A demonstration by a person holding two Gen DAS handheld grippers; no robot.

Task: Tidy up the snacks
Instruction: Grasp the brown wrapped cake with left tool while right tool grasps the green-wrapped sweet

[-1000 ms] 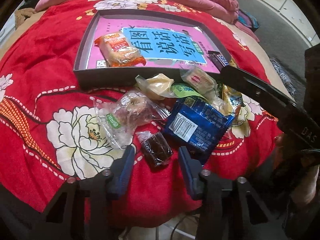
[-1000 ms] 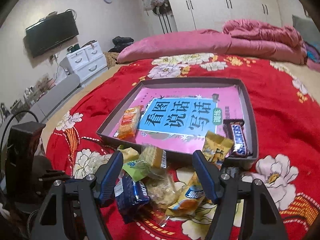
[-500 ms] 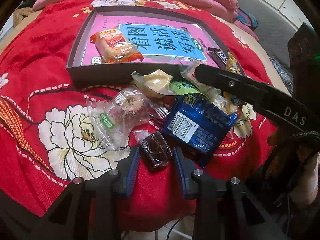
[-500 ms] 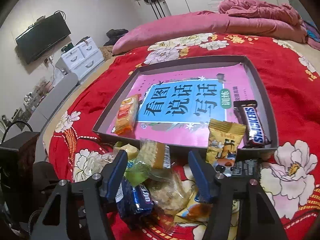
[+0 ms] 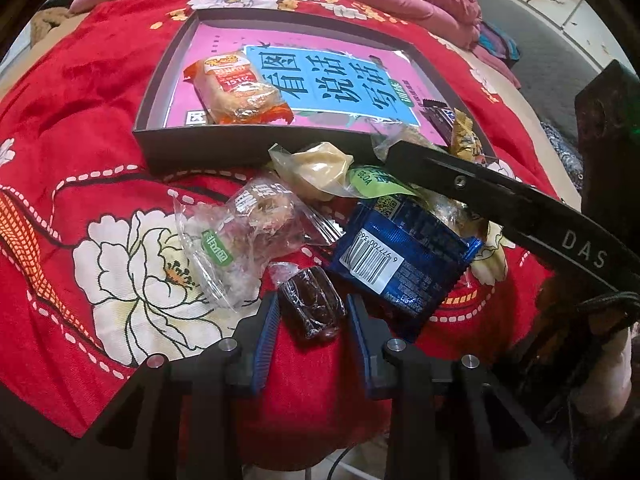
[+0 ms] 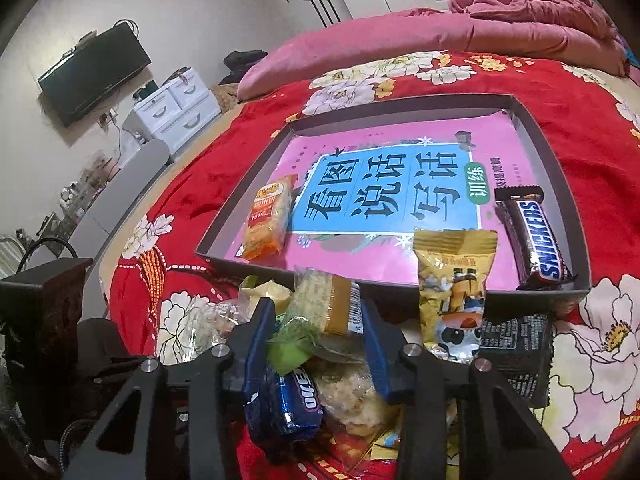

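Dark wrapped snack (image 5: 311, 309) clamped between left hand-held gripper (image 5: 312, 312) pads

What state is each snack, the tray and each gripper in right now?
Left gripper: shut on the dark brown wrapped sweet.
Right gripper: jaws just closing around the clear-wrapped biscuit pack; contact unclear.
Tray: open-topped, on the bedspread.
Snickers bar: sealed, flat in tray.
Orange cake pack: sealed, in tray.
Yellow snack bag: leaning over tray's near wall.
Blue Oreo pack: sealed, barcode up, outside tray.
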